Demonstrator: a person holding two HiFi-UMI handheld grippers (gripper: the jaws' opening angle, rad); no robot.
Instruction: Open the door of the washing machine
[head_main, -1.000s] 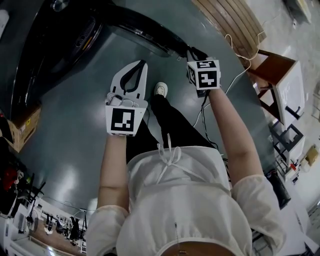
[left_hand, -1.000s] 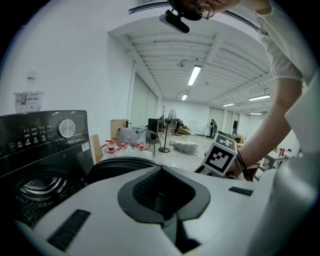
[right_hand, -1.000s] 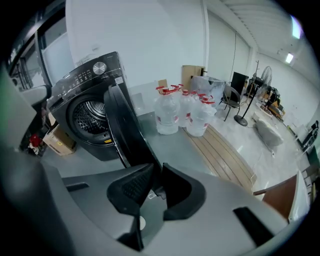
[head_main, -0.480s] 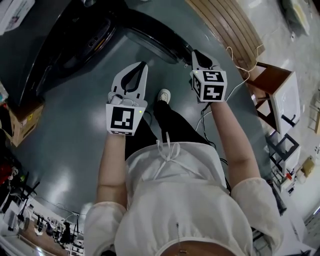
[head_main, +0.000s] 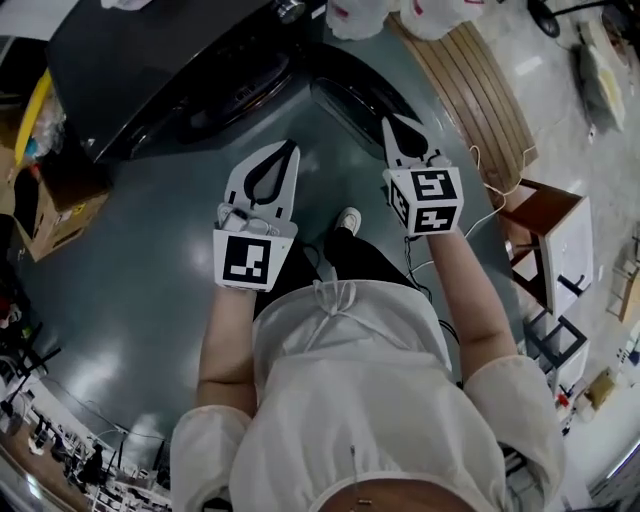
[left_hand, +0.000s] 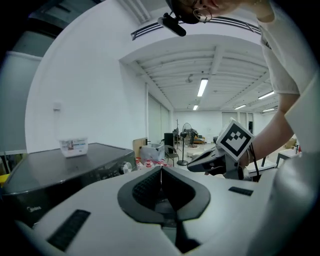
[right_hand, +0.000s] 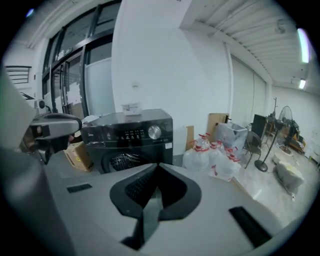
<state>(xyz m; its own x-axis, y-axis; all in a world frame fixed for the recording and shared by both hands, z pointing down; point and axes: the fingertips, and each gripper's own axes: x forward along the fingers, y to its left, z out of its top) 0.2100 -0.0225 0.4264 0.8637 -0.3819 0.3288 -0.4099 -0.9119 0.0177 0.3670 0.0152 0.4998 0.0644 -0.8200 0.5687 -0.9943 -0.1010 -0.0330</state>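
Black washing machine (head_main: 150, 65) fills the upper left of my head view, its door (head_main: 352, 102) swung out at upper centre. My left gripper (head_main: 291, 148) and right gripper (head_main: 392, 122) hang side by side mid-frame, and neither holds the door. In the left gripper view the jaws are pressed together on nothing. The machine is at lower left, with a white box (left_hand: 73, 146) on top. In the right gripper view the jaws are likewise closed and empty, with the machine centre left beyond the tips.

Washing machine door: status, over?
Left gripper and right gripper shut, empty, apart from the washing machine. Door swung open, drum showing. Water jugs beside it, not in the way.
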